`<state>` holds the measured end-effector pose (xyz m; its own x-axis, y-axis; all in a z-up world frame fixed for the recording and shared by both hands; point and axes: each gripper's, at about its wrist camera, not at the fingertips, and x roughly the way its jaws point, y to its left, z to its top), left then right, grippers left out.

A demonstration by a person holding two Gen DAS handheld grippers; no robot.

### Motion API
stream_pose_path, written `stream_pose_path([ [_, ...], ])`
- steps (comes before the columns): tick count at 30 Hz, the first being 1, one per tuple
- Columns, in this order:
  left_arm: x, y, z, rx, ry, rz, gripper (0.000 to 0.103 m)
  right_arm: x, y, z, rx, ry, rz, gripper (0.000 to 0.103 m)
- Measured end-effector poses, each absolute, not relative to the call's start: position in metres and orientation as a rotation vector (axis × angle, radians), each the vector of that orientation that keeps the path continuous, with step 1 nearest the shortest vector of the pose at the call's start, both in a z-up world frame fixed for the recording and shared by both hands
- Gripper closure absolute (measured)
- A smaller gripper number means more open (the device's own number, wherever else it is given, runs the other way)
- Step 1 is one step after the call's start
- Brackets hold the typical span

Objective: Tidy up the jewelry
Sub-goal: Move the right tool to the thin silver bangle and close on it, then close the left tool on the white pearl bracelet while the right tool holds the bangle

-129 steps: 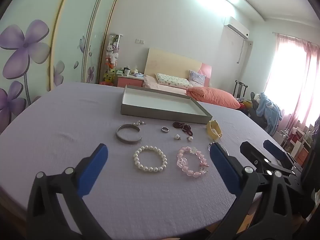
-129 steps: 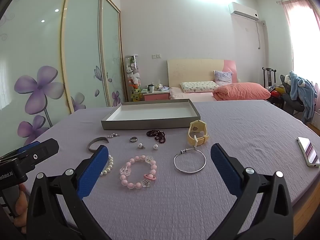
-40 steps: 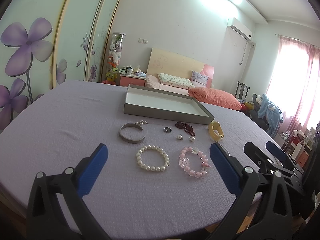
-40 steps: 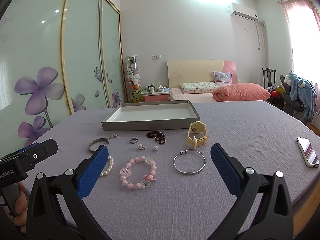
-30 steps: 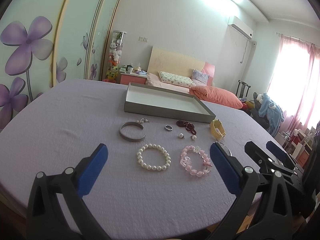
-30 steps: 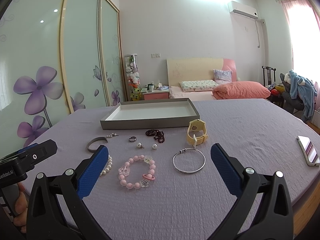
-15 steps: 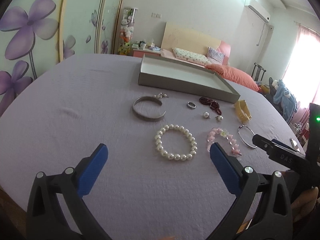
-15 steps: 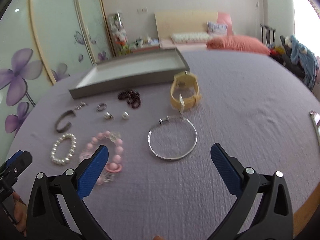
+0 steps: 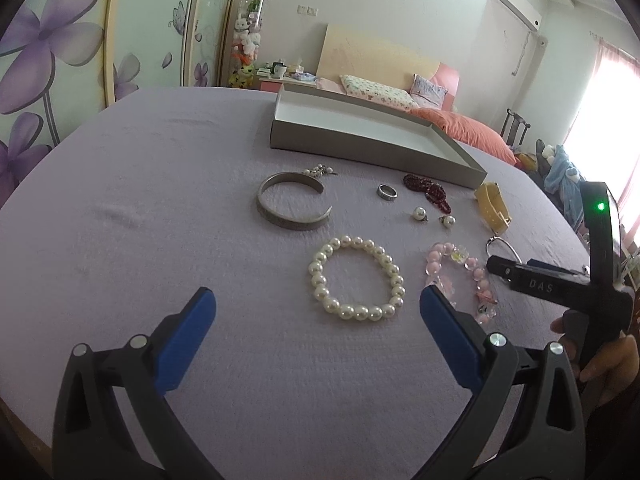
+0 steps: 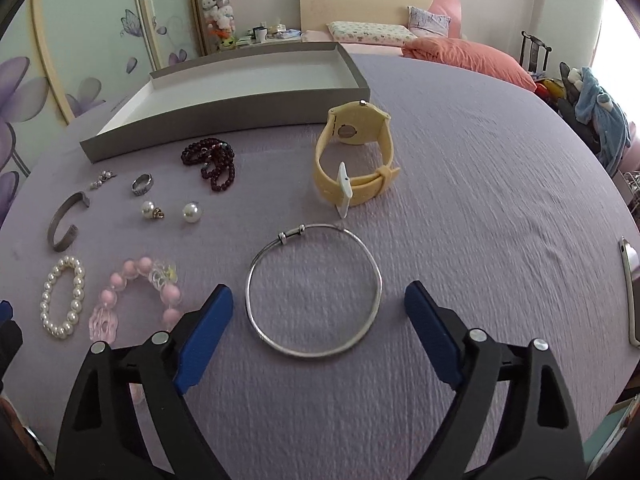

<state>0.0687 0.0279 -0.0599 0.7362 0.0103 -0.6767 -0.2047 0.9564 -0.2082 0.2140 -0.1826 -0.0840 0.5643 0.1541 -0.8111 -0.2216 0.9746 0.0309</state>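
Jewelry lies on the purple table in front of a grey tray (image 9: 360, 148) (image 10: 224, 120). My left gripper (image 9: 316, 300) is open, low over a pearl bracelet (image 9: 368, 314) that lies just beyond its fingertips. My right gripper (image 10: 319, 296) is open with its jaws closing. A thin silver bangle (image 10: 312, 354) lies flat between its blue pads, which do not touch it. A pink bead bracelet (image 9: 434, 258) (image 10: 108, 294) lies between the two grippers. The right gripper's body (image 9: 540, 280) covers part of the pink bracelet in the left wrist view.
Nearer the tray lie a silver cuff (image 9: 288, 220), a ring (image 10: 142, 184), dark red beads (image 10: 212, 160), two pearl earrings (image 10: 192, 212), a small charm (image 10: 102, 179) and a yellow watch (image 10: 356, 160). A phone (image 10: 630, 280) lies at the table's right edge.
Both grippers tipped downward and came closer to the table and the jewelry. The right gripper's jaws narrowed slightly on either side of the silver bangle.
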Motion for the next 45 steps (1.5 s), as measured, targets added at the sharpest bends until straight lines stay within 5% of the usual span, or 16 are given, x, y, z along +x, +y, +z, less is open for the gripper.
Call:
stream_pose_path([
  [4,0.073,0.024,-0.061,-0.252,0.754,0.119,0.002,0.214,-0.186,-0.083,-0.082,0.929,0.245,0.032],
  [20,0.107,0.008,-0.067,-0.132,0.858,0.116,0.002,0.201,-0.206,-0.068,0.008,0.84,0.297,0.032],
  [28,0.118,0.014,-0.069,-0.164,0.882,0.136,0.025,0.2,-0.202,-0.065,0.008,0.829,0.322,0.032],
  [42,0.121,0.013,-0.07,-0.084,0.891,0.181,0.089,0.195,-0.202,-0.064,0.018,0.816,0.344,0.032],
  [45,0.119,0.007,-0.07,-0.055,0.894,0.175,0.092,0.192,-0.202,-0.062,0.022,0.812,0.349,0.032],
])
